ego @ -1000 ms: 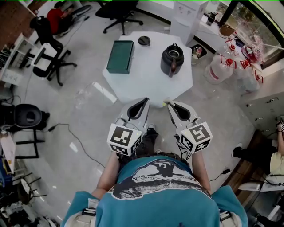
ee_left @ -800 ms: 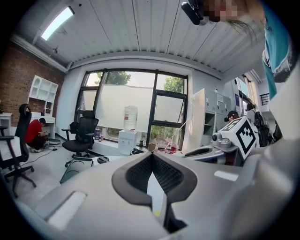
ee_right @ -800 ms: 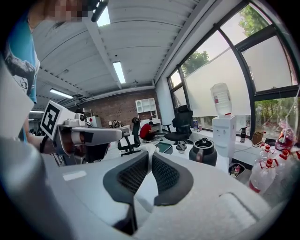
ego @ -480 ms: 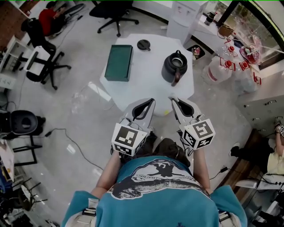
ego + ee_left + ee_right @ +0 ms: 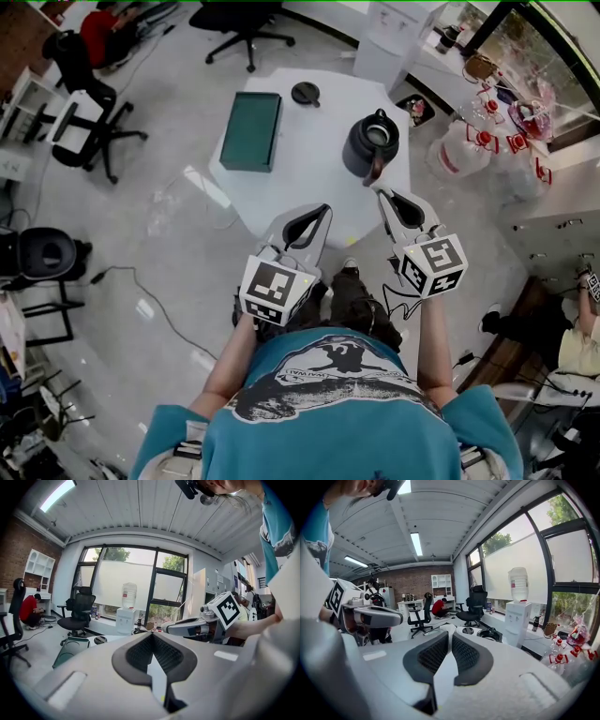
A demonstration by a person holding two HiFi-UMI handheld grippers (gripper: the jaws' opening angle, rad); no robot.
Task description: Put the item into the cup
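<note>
Task is not started, as far as we can judge: nothing is held and we see nothing dropped into the cup (image 5: 370, 145), the black handled vessel with an open top standing on the white bench (image 5: 309, 183). The left gripper (image 5: 324, 209) hovers on the near side of the cup and off to its left, over the bench's near edge; in its own view the jaws meet at the tips with nothing between them. The right gripper (image 5: 383, 195) sits just in front of the cup, tips close to its handle but apart from it; its jaws are also closed down to a thin slit, empty. Which item is meant we cannot tell for sure. The likeliest candidate is the small black round lid (image 5: 304, 93), lying on the bench beyond the cup and to its left, well apart from both grippers. A dark green flat box (image 5: 251, 131) lies farther left of the cup. Left to do, in our view: open a gripper, pick the item, carry it over the cup, release. Writing: none we can read. The cubes on the grippers carry only black-and-white square markers, the print on the person's teal shirt (image 5: 328, 412) is too small, and the red labels on the water bottles right of the cup are unreadable.
</note>
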